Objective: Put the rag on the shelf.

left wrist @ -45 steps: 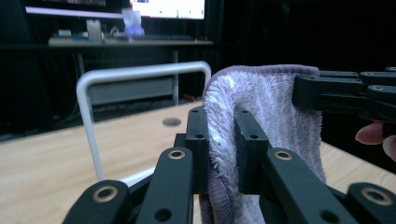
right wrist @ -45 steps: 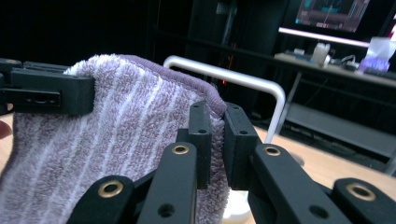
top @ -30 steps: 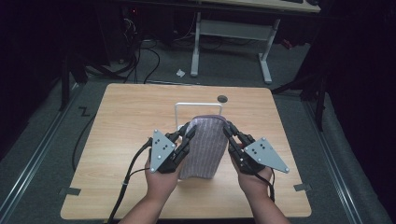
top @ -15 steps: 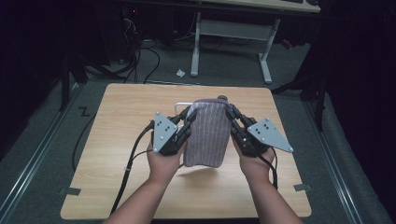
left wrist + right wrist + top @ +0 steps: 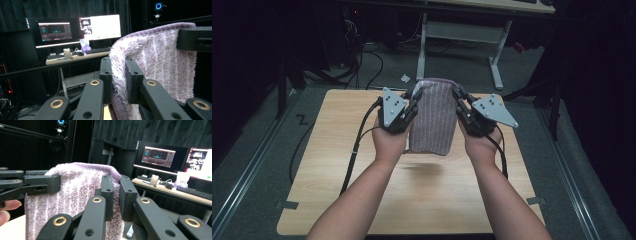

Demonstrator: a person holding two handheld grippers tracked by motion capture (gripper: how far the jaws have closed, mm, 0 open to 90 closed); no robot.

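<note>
**Towel lifted by both upper corners, clear of the worktop**

Status: the purple striped towel (image 5: 432,116) hangs in the air above the middle of the wooden worktop (image 5: 337,190), spread flat between the two tongs. Its lower edge is off the surface; a shadow lies on the wood beneath it.

Left tongs (image 5: 412,102): jaws closed down on the towel's left upper corner. In the left gripper view the pile is pinched between both jaws (image 5: 119,80).

Right tongs (image 5: 460,102): jaws closed down on the right upper corner, cloth squeezed between them in the right gripper view (image 5: 116,195).

Progress, as judged: pick-up and lift are done, and the towel is held taut at its top edge. Placing remains, whether by hanging, folding or laying down. The pictures do not settle which.

Markings: no brand or label is visible on the towel or tongs. Monitors (image 5: 77,28) on a far desk show screen content too small to read.
</note>
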